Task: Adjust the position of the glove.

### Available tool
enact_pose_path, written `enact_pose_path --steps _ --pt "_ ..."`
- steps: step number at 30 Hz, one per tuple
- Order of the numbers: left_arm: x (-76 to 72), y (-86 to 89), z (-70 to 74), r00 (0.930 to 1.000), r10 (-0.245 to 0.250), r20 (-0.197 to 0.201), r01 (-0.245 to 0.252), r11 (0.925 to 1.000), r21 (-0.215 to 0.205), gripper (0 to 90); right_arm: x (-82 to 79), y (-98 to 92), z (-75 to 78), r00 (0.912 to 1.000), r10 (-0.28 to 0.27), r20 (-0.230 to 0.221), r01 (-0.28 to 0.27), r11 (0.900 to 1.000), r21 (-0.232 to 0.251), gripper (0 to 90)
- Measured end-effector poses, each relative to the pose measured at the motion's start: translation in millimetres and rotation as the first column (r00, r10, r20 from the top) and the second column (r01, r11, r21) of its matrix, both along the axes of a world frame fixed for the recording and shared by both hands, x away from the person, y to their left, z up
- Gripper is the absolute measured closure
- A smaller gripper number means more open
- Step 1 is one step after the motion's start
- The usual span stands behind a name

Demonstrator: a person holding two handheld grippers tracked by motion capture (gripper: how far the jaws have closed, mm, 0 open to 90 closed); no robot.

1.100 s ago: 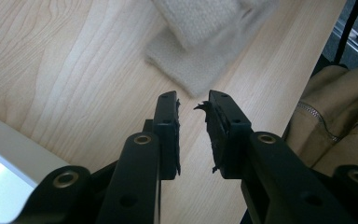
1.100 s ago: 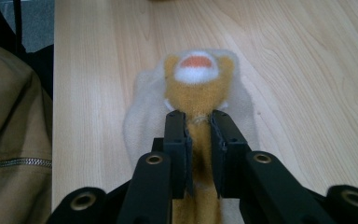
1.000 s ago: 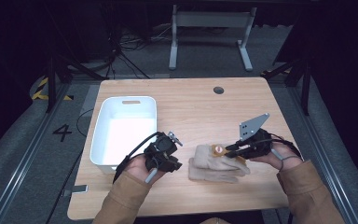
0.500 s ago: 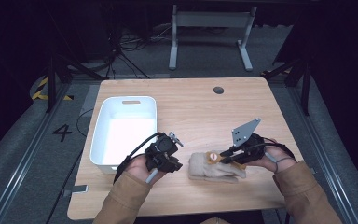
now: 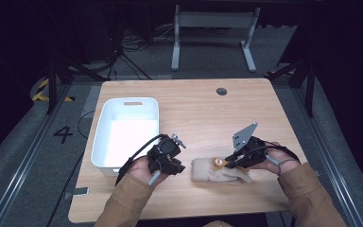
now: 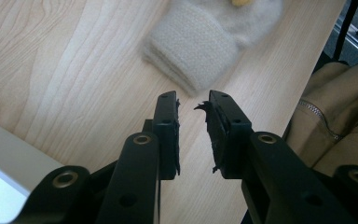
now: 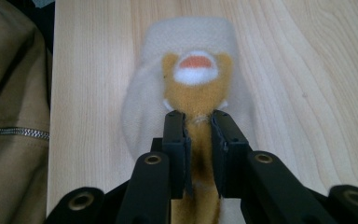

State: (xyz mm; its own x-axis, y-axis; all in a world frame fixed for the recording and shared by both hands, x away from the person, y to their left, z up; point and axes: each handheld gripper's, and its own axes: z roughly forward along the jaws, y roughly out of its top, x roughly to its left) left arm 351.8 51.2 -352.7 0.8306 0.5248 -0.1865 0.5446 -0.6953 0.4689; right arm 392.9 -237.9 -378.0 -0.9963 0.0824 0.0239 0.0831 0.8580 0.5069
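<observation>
Numeral 4 (image 5: 63,134) painted on floor beside worktop (image 5: 194,101). White bin (image 5: 149,124) at left, nothing inside. Cream mitten (image 5: 212,173) flat near front edge, its orange patch pinched by right gripper (image 5: 228,163). Left gripper (image 5: 176,166) just beside cuff, parted, holding nothing.

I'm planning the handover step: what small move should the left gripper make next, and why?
Probably ease the left gripper forward onto the mitten's cuff: its jaws stand apart, empty, just short of it, while the right gripper already pinches the mitten's orange patch.
</observation>
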Motion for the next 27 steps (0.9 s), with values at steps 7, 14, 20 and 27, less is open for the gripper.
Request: enact_pose_path --steps 7,14,20,27 --pt "0.9 -3.9 -1.1 0.9999 -0.013 0.000 0.013 0.9999 0.006 72.8 1.7 -0.7 -10.3 1.0000 -0.007 -0.005 0.007 0.998 -0.055 74.0" --pt "2.4 -7.1 -1.6 0.9998 -0.020 -0.002 0.020 0.9998 0.007 70.9 5.8 -5.2 -12.2 0.9973 -0.073 0.010 0.074 0.997 -0.038 42.5" --pt "5.7 -12.3 -1.0 0.9991 -0.041 -0.008 0.041 0.9991 0.000 65.4 0.6 -16.6 3.2 0.9916 -0.114 0.061 0.110 0.991 0.072 40.7" --pt "8.7 -18.6 0.8 0.9983 -0.058 0.002 0.058 0.9983 -0.005 64.8 -0.8 -29.7 10.9 0.9710 -0.212 0.110 0.195 0.969 0.150 43.1"
